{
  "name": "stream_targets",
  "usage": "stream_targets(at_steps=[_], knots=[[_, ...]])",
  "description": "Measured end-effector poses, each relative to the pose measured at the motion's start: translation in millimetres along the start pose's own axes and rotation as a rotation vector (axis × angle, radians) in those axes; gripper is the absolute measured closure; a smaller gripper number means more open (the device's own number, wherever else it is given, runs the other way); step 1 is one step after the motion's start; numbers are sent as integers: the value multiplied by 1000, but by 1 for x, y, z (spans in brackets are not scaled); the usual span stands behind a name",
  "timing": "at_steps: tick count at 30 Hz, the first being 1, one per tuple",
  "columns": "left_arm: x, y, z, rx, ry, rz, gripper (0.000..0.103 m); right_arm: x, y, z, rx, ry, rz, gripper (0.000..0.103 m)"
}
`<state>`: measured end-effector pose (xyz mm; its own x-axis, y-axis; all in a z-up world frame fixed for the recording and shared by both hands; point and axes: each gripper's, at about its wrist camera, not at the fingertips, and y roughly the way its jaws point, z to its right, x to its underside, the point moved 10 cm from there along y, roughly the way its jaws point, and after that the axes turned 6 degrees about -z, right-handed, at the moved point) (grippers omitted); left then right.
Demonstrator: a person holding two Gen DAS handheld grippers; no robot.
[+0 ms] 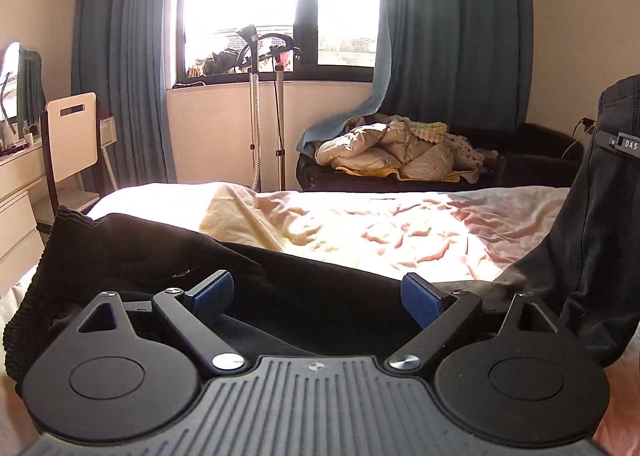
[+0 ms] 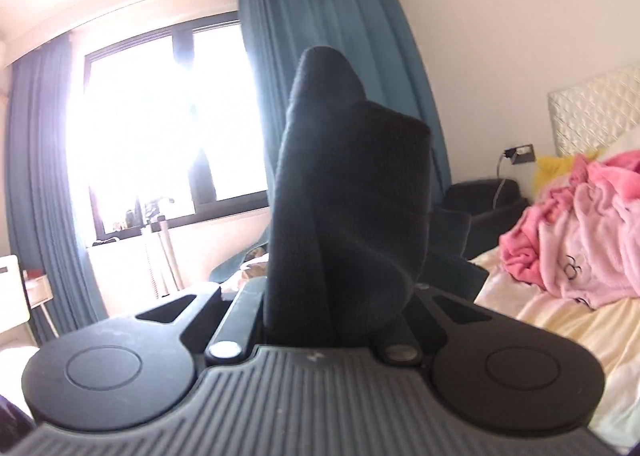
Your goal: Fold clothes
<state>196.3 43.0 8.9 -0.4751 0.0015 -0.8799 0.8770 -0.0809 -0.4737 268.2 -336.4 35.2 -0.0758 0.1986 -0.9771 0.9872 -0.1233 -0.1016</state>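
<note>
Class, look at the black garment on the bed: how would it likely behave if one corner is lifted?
Probably floppy: the black garment sags between the bed and the raised part at right. Likely fairly thick and not slippery: the bunch in the right hand-held gripper stands in soft folds. The left hand-held gripper is open above it.

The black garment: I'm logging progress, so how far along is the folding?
Early stage; no finished fold shows. In hand: the right gripper is shut on the black garment, one end lifted high. The left gripper hovers open over the part lying loose on the bed. Left: grip, fold and flatten it, then the pink clothes.
</note>
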Motion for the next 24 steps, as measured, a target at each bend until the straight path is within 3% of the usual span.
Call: stream_targets(at_steps=[2,4,7,10,13,15,16,18,19,22,24], knots=[[-2,-20,-24,10,-89,57,8,11,-1,-64,-72,-80,-15,94],[1,-33,-44,20,-159,95,7,46,-3,-129,-160,-172,-62,94],[6,-38,-61,25,-216,122,7,122,-17,-219,-286,-340,-168,93],[5,-36,-58,36,-179,138,7,210,-23,-267,-361,-507,-340,92],[10,-24,-51,83,-169,110,7,240,-25,-276,-347,-574,-401,86],[14,-12,-50,100,-194,63,7,231,-24,-270,-377,-513,-428,82],[16,-7,-50,112,-212,47,7,226,-26,-270,-400,-481,-448,75],[17,1,-51,134,-245,23,7,225,-46,-281,-449,-451,-492,38],[17,5,-51,145,-261,12,7,223,-55,-281,-472,-446,-518,33],[22,15,-50,165,-297,-43,7,209,-83,-253,-528,-418,-541,31],[28,22,-50,161,-318,-95,7,198,-98,-227,-530,-372,-542,19]])
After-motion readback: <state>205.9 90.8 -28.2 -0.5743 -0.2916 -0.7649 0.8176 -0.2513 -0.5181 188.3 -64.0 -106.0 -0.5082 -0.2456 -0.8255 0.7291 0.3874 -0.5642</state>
